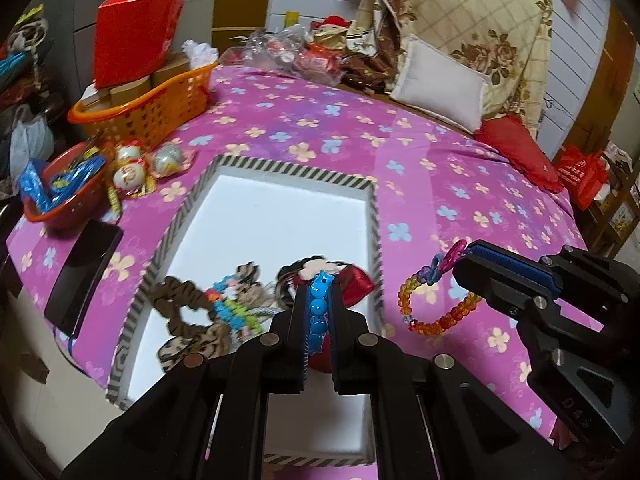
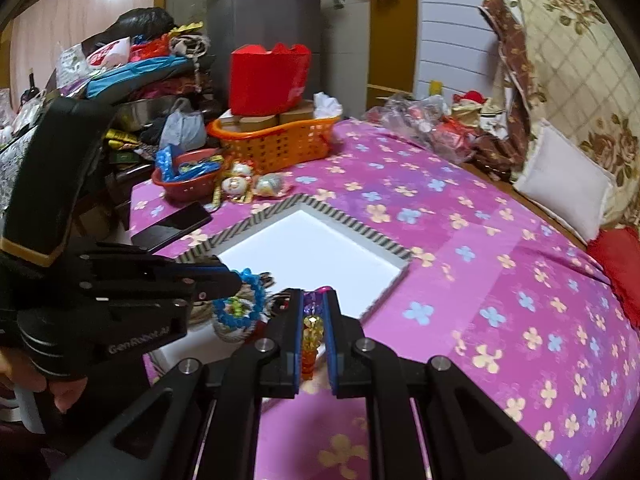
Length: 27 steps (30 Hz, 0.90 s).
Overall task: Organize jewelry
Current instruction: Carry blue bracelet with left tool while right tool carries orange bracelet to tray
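1. Gripping a blue bead bracelet (image 1: 318, 300), the left gripper (image 1: 319, 280) has its jaws pressed tight on the strand so it cannot slip, and it hangs over the near end of the white tray (image 1: 280, 216) with the striped rim.
2. Pinched the same way, the amber bead bracelet (image 1: 436, 308) dangles from the right gripper (image 1: 460, 258) by its pink and purple clasp end (the loop swings free below), off to the tray's right, above the pink flowered cloth (image 1: 460, 152).
3. Holding each piece by one end seems meant to keep the strands from tangling.
4. Lying in the tray's near end are leopard-print scrunchies (image 1: 180, 312), some bright beadwork (image 1: 230, 300) and a red piece (image 1: 358, 282), so the tray looks like the collecting spot.
5. Both bracelets, I judge, are headed there; its far half lies bare.
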### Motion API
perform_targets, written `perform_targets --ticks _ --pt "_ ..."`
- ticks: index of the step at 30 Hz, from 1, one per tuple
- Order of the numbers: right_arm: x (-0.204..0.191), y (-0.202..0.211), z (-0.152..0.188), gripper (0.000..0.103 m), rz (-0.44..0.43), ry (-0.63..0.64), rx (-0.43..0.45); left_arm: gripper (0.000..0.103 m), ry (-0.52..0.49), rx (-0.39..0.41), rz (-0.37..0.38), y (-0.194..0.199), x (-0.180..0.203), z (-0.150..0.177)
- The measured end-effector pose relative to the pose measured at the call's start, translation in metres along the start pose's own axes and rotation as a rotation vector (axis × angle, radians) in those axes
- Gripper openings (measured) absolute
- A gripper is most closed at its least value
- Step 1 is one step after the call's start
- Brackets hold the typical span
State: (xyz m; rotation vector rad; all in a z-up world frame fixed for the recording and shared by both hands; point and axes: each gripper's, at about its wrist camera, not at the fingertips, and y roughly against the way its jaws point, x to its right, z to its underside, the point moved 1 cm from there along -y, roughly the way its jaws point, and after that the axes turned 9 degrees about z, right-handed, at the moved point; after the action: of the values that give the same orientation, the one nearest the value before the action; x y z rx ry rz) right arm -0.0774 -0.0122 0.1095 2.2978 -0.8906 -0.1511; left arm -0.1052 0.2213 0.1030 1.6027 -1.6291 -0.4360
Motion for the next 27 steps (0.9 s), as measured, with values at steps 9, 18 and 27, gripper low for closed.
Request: perform_targets --ticks 9,18,27 --pt "-0.041 -0.015 0.008 0.009 -0.088 0.048 -0.044 0.000 0.054 -0.033 -0.036 -0.007 -0.031 0.011" --pt "-0.051 -0.058 0.038 0.009 -0.133 0.038 -0.176 0.000 0.080 -0.074 -0.057 -0.025 -0.043 0.019" --pt "-0.053 -0.074 0.057 0.009 -0.107 0.063 -0.222 0.000 0.083 -0.096 -0.113 -0.039 -0.043 0.028"
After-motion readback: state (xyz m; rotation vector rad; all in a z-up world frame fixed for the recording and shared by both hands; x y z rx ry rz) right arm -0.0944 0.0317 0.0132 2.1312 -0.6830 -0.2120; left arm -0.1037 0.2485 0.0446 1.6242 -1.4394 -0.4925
